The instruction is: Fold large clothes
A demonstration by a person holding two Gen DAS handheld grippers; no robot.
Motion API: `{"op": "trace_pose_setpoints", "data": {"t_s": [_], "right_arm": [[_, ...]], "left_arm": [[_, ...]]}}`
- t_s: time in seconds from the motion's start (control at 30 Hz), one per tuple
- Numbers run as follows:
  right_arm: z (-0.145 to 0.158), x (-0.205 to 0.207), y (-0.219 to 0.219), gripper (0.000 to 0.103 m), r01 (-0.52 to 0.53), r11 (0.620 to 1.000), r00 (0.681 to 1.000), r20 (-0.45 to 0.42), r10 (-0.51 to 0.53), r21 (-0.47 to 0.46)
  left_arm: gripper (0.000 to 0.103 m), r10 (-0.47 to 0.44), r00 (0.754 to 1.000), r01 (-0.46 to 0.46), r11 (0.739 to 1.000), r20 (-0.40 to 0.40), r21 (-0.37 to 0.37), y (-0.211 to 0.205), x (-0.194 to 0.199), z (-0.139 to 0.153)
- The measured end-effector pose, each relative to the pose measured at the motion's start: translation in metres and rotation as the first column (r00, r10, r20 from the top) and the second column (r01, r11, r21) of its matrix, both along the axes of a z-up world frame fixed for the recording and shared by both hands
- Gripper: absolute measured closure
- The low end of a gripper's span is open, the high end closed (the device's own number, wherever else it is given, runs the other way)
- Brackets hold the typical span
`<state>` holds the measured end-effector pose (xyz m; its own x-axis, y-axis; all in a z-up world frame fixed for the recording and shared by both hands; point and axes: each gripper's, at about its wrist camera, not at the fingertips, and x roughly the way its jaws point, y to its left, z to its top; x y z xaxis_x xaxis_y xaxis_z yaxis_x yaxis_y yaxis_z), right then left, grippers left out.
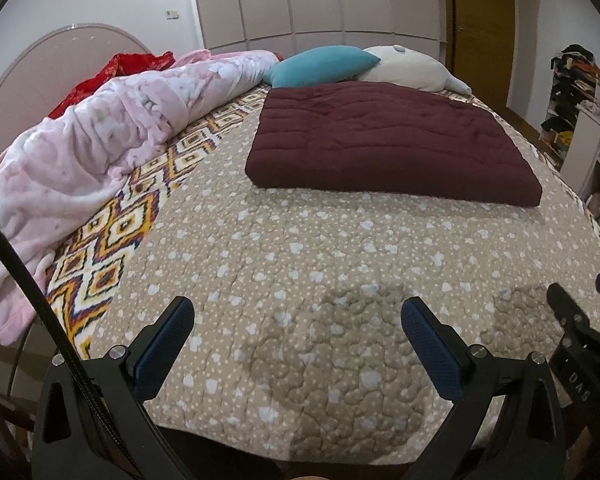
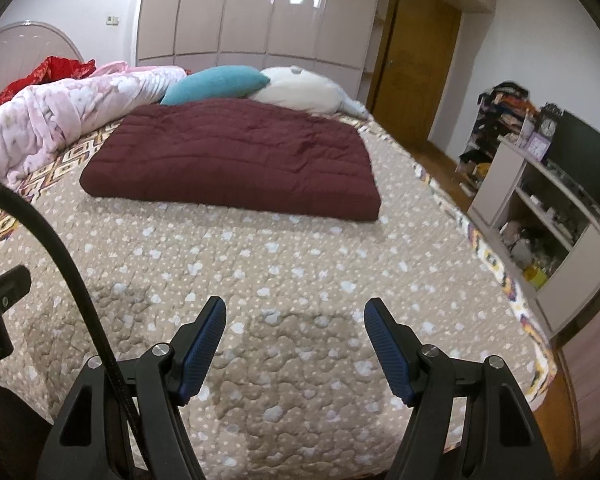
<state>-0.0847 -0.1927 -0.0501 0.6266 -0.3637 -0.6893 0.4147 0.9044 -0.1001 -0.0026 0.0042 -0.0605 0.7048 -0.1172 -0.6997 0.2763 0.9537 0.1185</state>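
Pink blanket (image 1: 80, 140) bunched along the bed's left edge | your left gripper (image 1: 298, 312) spread wide, holding nothing, over the bedspread (image 1: 300, 248) | maroon quilt (image 1: 388, 140) folded flat mid-bed, well ahead | your right gripper (image 2: 295, 312) also released, empty.

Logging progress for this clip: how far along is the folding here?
Looks done: the maroon quilted piece lies as a neat flat rectangle on the bedspread, apart from both tongs. In hand: nothing; the left tongs and right tongs are open and empty over the bed's near edge. Possibly left: the pink blanket lies bunched along the bed's side, if it counts.
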Motion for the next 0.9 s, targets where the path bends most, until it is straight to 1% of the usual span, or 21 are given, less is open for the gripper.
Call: {"op": "trace_pose_setpoints", "data": {"t_s": [0.1, 0.3, 0.47, 0.9], "right_arm": [[-0.007, 0.006, -0.006, 0.028, 0.002, 1.0, 1.0, -0.016, -0.001, 0.02], [-0.015, 0.01, -0.013, 0.028, 0.017, 0.999, 0.999, -0.029, -0.016, 0.027], [-0.02, 0.013, -0.016, 0.028, 0.031, 0.999, 0.999, -0.038, -0.03, 0.031], [-0.03, 0.024, -0.017, 0.028, 0.016, 0.999, 0.998, -0.067, -0.013, 0.046]], "left_arm": [[0.0, -0.02, 1.0, 0.02, 1.0, -0.003, 0.016, -0.01, 0.002, -0.004], [0.0, -0.037, 0.998, 0.039, 0.999, -0.058, 0.031, -0.023, 0.012, -0.019], [0.0, -0.036, 0.996, 0.039, 0.999, -0.082, 0.036, -0.026, 0.019, -0.027], [0.0, -0.038, 0.988, 0.043, 0.999, -0.149, 0.029, -0.028, 0.03, -0.042]]}}
